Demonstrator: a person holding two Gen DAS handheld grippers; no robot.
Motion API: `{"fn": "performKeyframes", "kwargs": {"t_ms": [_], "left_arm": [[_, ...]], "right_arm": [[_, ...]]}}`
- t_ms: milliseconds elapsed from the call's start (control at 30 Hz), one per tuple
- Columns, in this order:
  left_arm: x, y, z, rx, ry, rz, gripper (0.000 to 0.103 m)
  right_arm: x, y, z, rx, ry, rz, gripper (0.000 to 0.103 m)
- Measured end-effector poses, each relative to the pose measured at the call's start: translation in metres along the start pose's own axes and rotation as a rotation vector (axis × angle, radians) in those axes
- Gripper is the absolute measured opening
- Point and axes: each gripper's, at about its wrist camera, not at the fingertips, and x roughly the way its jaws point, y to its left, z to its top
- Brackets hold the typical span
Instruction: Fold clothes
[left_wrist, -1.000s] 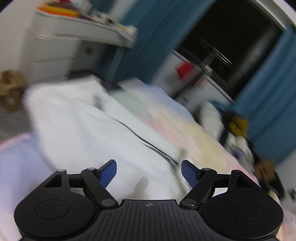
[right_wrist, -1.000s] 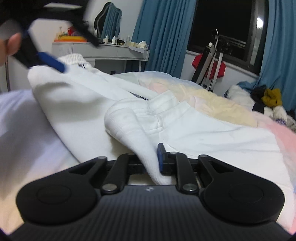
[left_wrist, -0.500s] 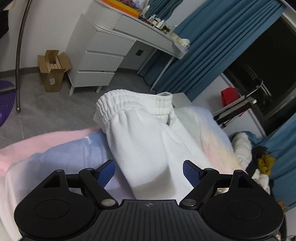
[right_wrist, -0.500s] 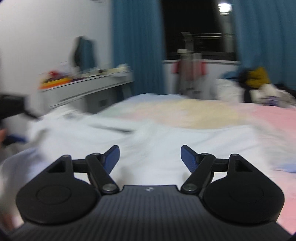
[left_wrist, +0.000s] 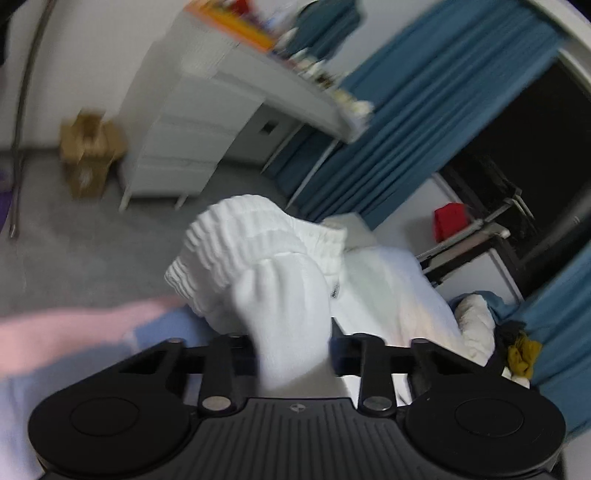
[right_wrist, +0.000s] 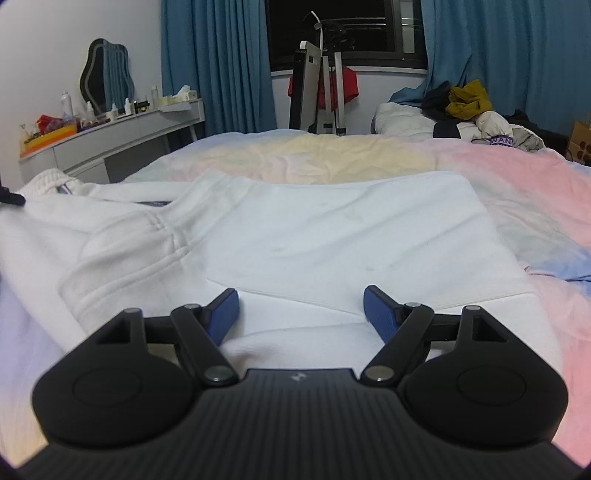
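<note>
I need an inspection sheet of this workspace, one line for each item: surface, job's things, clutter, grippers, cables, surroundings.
Surface: bed with a pastel cover of pink, yellow and blue.
Job's things: white garment spread on the bed; its ribbed cuff end is bunched up and raised.
Clutter: pile of clothes at the far end of the bed.
Grippers: left gripper shut on the white garment; right gripper open, over the garment, holding nothing.
Cables: nothing seen.
Surroundings: white dresser with bottles, blue curtains, dark window, cardboard box on the floor.
</note>
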Motion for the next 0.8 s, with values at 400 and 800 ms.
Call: {"fn": "performKeyframes", "kwargs": {"t_ms": [400,800], "left_arm": [[-0.083,-0.208,-0.050,0.325,-0.270,-0.189,0.014],[-0.081,-0.367,-0.300,0.779,-0.334,-0.383,0.015]], "right_arm": [[-0.035,-0.057,0.031,0.322,-0.023,0.087,0.075],[-0.103,-0.223,0.042,0.728,-0.163,-0.079,0.077]]}}
